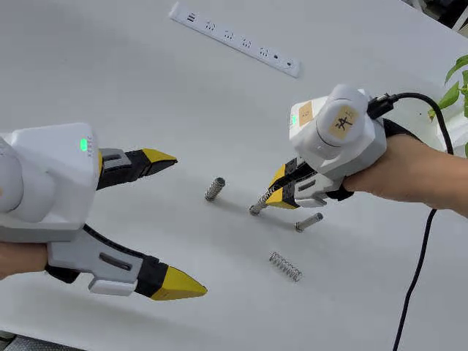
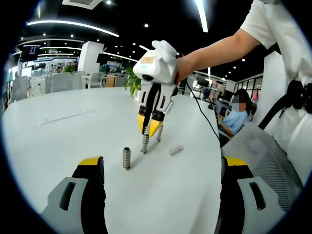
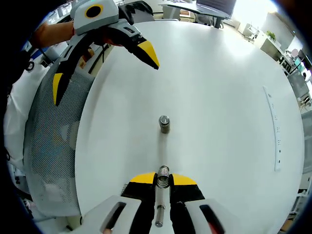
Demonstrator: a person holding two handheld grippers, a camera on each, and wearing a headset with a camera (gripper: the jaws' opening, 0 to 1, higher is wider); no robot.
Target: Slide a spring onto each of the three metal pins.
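Note:
My right gripper [image 1: 281,196] is shut on a metal pin [image 3: 158,209] that carries a spring [image 3: 164,176] at its far end. The pin's sprung tip [image 1: 258,205] slants down to the white table. Just to its left a second pin with a spring [image 1: 214,189] stands upright, also seen from both grippers [image 2: 126,158] [image 3: 164,124]. A bare pin [image 1: 308,221] lies on its side right of the held one, and a loose spring [image 1: 285,265] lies nearer me. My left gripper [image 1: 170,223] hovers at the left, open wide and holding nothing.
A white power strip [image 1: 234,38] lies at the table's far side. A black cable [image 1: 424,241] trails from the right gripper down the right. Plant leaves [image 1: 457,84] show at the right edge. A seated person [image 2: 236,117] is beyond the table.

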